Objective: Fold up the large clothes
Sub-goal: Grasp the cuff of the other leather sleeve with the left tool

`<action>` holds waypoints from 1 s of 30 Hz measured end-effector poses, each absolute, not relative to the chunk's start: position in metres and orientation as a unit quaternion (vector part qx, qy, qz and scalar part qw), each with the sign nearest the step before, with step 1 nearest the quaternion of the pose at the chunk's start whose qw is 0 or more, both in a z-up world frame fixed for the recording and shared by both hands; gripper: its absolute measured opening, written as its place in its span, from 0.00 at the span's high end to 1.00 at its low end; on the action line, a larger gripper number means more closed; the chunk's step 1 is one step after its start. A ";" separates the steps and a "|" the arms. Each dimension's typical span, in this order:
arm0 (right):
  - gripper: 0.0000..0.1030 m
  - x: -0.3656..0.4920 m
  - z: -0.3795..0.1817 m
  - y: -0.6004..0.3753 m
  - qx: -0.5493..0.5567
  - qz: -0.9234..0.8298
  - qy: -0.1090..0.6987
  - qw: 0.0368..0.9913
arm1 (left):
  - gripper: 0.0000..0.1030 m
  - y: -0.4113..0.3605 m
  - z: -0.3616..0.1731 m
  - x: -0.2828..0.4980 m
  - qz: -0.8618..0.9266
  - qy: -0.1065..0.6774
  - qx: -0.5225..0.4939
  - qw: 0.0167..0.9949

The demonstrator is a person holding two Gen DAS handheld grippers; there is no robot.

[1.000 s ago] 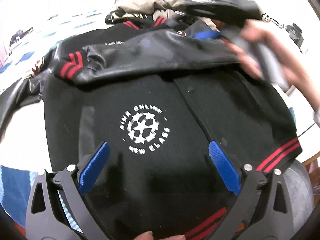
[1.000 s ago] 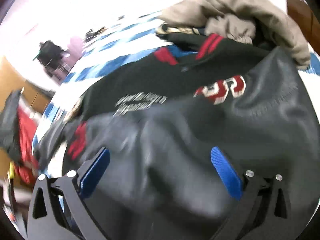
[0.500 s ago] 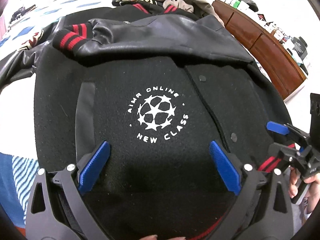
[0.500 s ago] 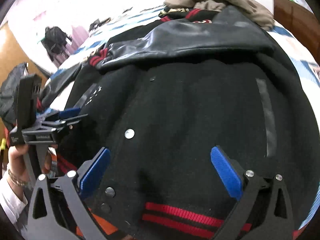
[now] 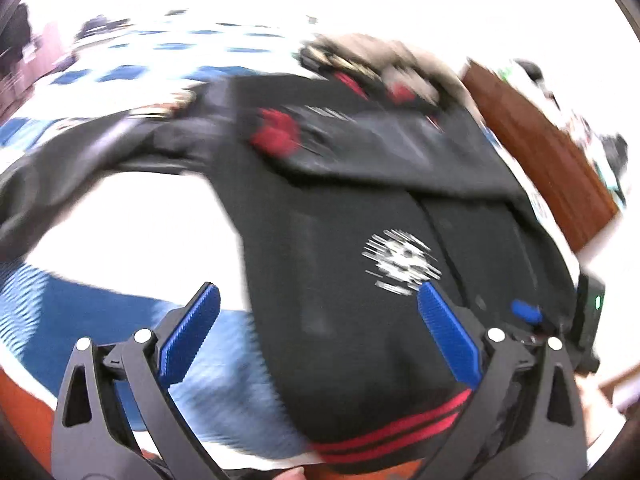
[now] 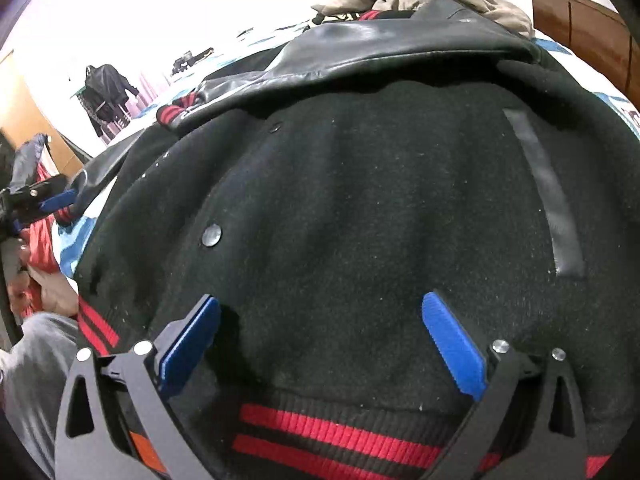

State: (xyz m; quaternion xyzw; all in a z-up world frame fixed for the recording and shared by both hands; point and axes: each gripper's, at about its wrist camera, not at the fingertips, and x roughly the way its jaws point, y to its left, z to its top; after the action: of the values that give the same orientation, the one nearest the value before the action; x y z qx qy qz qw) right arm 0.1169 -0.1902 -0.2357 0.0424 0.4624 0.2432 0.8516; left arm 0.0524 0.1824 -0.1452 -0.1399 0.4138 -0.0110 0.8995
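Jacket lay front-up on a blue-and-white sheet, filling the centre of both views. One leather sleeve sat folded across the chest, upper part of the frame. The other sleeve trailed off to the left in the left view, not yet folded.

Right gripper hovered low over the hem, bottom centre, jaws spread wide, nothing between them. Left gripper likewise wide apart and empty, set over the jacket's left edge and the sheet, lower middle of its badly blurred view.

Judged step: bring the loose sleeve across to match the first. To do it well, the left gripper should probably take the sleeve near the cuff, lift it clear of the sheet, and lay it flat along the first one without dragging the body. The right could pin the hem so nothing shifts. Leather looked stiff and slick; a shallow pinch might slip.

Writing: the white chest print was smeared beyond reading. No other legible labels.
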 end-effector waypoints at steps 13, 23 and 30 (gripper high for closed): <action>0.04 0.111 -0.238 -0.193 0.030 0.255 0.454 0.853 | 0.06 0.435 -0.202 -0.004 0.144 0.345 -0.412 0.831; 0.04 0.110 -0.238 -0.183 0.013 0.247 0.446 0.860 | 0.06 0.493 -0.224 0.007 0.181 0.269 -0.504 0.801; 0.04 0.108 -0.239 -0.181 0.010 0.246 0.442 0.863 | 0.06 0.514 -0.238 0.028 0.205 0.243 -0.546 0.775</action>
State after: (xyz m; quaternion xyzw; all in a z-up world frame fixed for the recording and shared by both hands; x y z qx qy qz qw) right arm 0.1084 -0.1810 -0.2390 0.0097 0.4418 0.2455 0.8628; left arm 0.0275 0.5141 -0.2385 -0.5463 0.2429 0.2051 0.7749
